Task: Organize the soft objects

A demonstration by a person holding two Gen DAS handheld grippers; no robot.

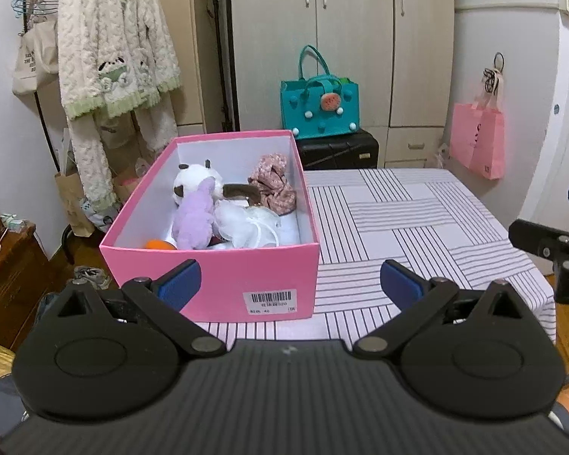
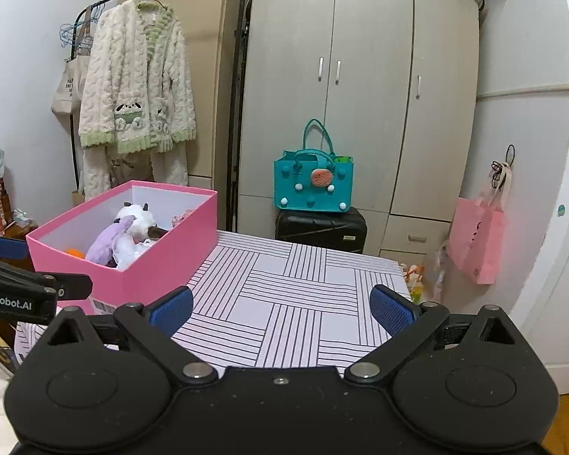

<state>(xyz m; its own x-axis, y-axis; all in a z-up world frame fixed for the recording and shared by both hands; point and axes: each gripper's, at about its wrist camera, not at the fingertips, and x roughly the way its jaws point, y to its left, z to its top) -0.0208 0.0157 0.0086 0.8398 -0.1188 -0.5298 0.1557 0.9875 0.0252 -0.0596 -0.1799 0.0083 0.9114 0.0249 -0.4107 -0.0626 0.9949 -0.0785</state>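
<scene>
A pink box [image 1: 223,280] stands on the left part of the striped tablecloth [image 1: 417,220]. Inside lie a white panda plush [image 1: 195,184], a purple plush [image 1: 195,220], a white mesh puff [image 1: 250,223], a pink floral scrunchie [image 1: 273,185] and something orange [image 1: 157,244]. My left gripper [image 1: 290,284] is open and empty, just in front of the box. My right gripper [image 2: 282,311] is open and empty over the tablecloth [image 2: 284,292], to the right of the box [image 2: 159,269]. The purple plush [image 2: 106,242] and the panda [image 2: 136,216] also show in the right wrist view.
A teal felt bag [image 1: 318,106] sits on a black suitcase [image 1: 337,149] behind the table, before a wardrobe [image 1: 345,38]. A fluffy robe [image 1: 113,57] hangs on a rack at left. A pink bag [image 1: 478,140] hangs on the right wall. The right gripper's body [image 1: 550,246] shows at right.
</scene>
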